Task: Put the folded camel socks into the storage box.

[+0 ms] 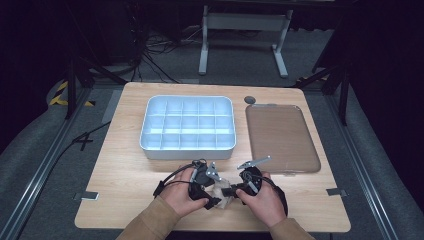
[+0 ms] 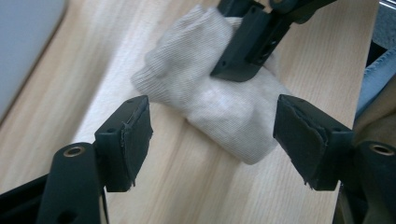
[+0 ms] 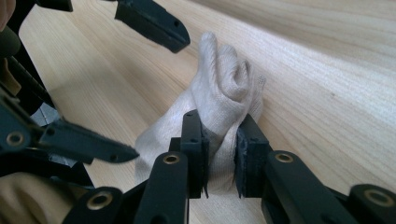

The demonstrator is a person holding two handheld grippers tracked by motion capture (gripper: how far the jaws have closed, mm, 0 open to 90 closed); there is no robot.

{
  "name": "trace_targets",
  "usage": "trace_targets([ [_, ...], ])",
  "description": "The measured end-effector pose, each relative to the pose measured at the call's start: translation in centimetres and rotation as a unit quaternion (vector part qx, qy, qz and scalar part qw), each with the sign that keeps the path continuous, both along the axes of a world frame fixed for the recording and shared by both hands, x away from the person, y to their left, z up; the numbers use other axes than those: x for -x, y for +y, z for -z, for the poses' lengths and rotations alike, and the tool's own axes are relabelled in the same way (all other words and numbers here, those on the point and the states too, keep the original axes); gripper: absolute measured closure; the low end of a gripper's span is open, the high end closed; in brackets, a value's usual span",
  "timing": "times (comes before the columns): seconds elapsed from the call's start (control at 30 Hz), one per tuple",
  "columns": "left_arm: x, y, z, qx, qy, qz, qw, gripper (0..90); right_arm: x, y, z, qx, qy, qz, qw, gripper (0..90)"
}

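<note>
A cream knitted sock lies bunched on the wooden table near its front edge. My right gripper is shut on the sock's middle, and the fabric puckers between its pads. In the left gripper view it comes in from above and pins the sock. My left gripper is open, one jaw on each side of the sock's near end, neither touching it. From above, both grippers meet over the sock, left and right, each in a person's hand.
A white tray divided into several compartments stands behind the hands at the table's middle. To its right lies a flat brown translucent lid. A small grey disc sits at the back. The table's front edge is close below the hands.
</note>
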State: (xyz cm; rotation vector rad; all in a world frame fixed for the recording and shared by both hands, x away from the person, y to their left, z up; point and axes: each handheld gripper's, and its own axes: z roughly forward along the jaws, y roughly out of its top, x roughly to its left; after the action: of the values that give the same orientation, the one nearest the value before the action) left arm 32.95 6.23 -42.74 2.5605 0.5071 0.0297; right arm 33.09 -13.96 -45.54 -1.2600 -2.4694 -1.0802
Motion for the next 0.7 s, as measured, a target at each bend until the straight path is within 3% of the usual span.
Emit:
trace_targets([
  [0.17, -0.1, 0.7, -0.4, 0.014, 0.003, -0.012, 0.9998, 28.6, 0.0, -0.1, -0.6, -0.009, -0.011, -0.003, 0.9999, 76.8],
  [0.23, -0.2, 0.9, -0.6, 0.008, 0.000, -0.013, 0.9999, 28.5, 0.0, -0.2, -0.7, -0.009, -0.017, -0.003, 0.9998, 76.8],
  [0.7, -0.2, 2.3, -1.5, 0.016, -0.007, -0.030, 0.9994, 28.0, -0.1, -0.5, -1.9, -0.015, -0.047, -0.006, 0.9988, 76.6],
])
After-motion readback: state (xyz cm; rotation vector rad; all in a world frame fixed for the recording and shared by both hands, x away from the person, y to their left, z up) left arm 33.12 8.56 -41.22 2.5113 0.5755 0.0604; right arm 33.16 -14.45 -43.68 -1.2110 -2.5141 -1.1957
